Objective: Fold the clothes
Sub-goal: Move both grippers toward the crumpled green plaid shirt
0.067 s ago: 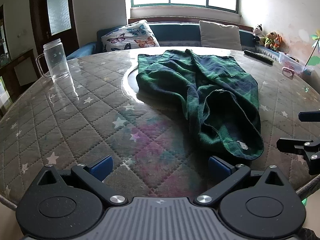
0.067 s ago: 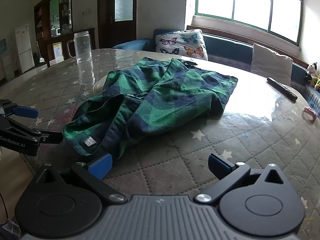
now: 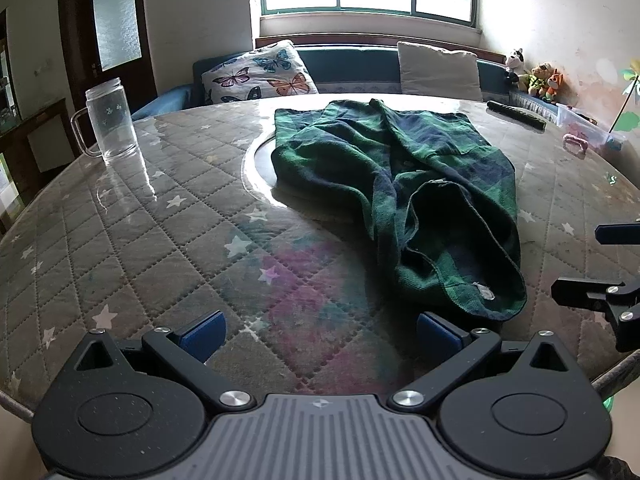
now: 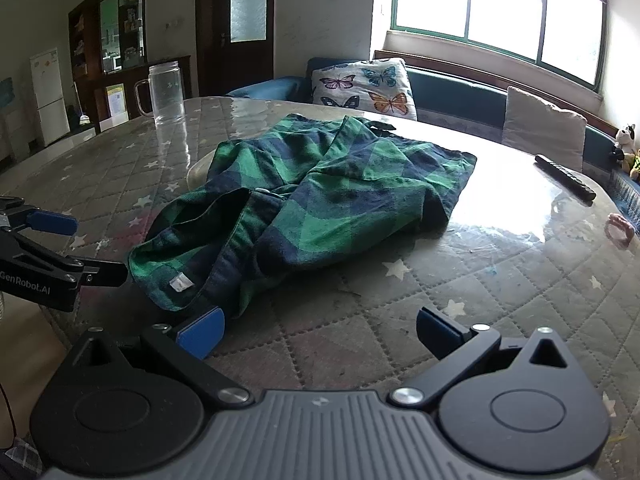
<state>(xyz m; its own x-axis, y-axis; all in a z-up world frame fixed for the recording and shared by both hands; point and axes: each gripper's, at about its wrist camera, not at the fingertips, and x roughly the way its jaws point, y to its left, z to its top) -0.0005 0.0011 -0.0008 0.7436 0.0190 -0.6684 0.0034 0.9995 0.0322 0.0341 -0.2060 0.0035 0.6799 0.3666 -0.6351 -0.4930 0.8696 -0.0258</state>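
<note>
A crumpled green and navy plaid garment (image 3: pixel 404 196) (image 4: pixel 320 204) lies in a heap on the round quilted table (image 3: pixel 140 248), with a white label near its front hem. My left gripper (image 3: pixel 320 334) hovers open over the table's near edge, with its right pad just short of the hem. My right gripper (image 4: pixel 320 334) is open too, and its left pad sits close beside the garment's near edge. Nothing is between either pair of fingers. Each gripper shows in the other's view: the right one (image 3: pixel 600 264) and the left one (image 4: pixel 80 248).
A clear glass mug (image 3: pixel 110 124) stands at the table's far left. A black remote (image 3: pixel 516 115) and a pink ring (image 3: pixel 576 145) lie at the far right. Behind the table runs a bench with a butterfly pillow (image 3: pixel 260 74) and a white cushion (image 3: pixel 438 70).
</note>
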